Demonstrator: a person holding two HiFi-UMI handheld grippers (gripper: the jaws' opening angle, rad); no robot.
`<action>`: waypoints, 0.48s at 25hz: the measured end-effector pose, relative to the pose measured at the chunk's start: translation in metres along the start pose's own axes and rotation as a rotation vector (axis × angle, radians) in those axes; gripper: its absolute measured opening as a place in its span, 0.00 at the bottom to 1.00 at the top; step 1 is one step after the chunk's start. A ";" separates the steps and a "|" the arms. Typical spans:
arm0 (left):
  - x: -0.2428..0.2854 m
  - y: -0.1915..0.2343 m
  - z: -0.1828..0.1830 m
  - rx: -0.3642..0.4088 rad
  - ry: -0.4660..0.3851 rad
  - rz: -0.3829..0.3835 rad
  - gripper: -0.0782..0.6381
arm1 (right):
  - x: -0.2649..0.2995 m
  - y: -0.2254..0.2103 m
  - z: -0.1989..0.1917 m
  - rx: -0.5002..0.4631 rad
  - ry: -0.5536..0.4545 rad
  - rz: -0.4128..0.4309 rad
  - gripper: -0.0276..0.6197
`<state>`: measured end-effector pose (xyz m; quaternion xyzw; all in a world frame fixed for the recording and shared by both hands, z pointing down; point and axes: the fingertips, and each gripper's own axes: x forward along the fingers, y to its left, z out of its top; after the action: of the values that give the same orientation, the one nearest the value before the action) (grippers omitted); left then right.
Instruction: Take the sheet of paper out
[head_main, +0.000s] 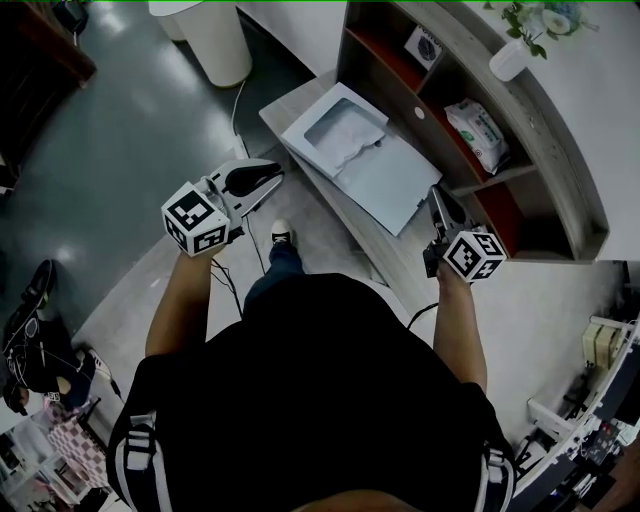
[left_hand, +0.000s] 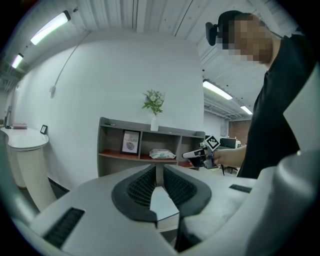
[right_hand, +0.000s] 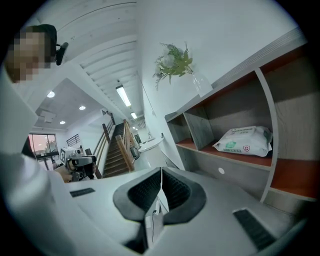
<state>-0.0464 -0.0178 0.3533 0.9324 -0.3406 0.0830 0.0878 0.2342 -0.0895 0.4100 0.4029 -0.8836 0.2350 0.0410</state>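
Observation:
A white sheet of paper (head_main: 345, 135) lies slightly rumpled in the open tray of a pale grey printer (head_main: 395, 185) on a low bench in front of me. My left gripper (head_main: 278, 176) hovers to the printer's left, apart from it. Its jaws (left_hand: 157, 172) stand a narrow gap apart with nothing between them. My right gripper (head_main: 436, 192) hangs over the printer's right corner. Its pads (right_hand: 161, 172) are pressed together and hold nothing. Each gripper shows in the other's view: the right gripper (left_hand: 186, 155) and the left gripper (right_hand: 92, 160).
A wooden shelf unit (head_main: 560, 170) stands right behind the printer, holding a tissue pack (head_main: 478, 125) and a framed picture (left_hand: 130, 142), with a vase of flowers (head_main: 512, 55) on top. A white round counter (head_main: 215, 40) stands at the far left. A cable (head_main: 238, 110) runs over the floor.

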 end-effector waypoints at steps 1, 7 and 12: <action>-0.001 0.004 0.000 -0.003 0.000 -0.004 0.19 | 0.003 0.000 0.001 0.004 -0.003 -0.006 0.07; -0.002 0.025 -0.002 -0.011 0.008 -0.022 0.19 | 0.022 0.001 0.007 0.017 -0.018 -0.020 0.07; 0.006 0.045 -0.004 -0.004 0.023 -0.032 0.19 | 0.038 -0.001 0.015 0.034 -0.047 -0.014 0.07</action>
<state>-0.0712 -0.0542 0.3637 0.9365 -0.3249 0.0918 0.0948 0.2114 -0.1233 0.4072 0.4150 -0.8774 0.2401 0.0148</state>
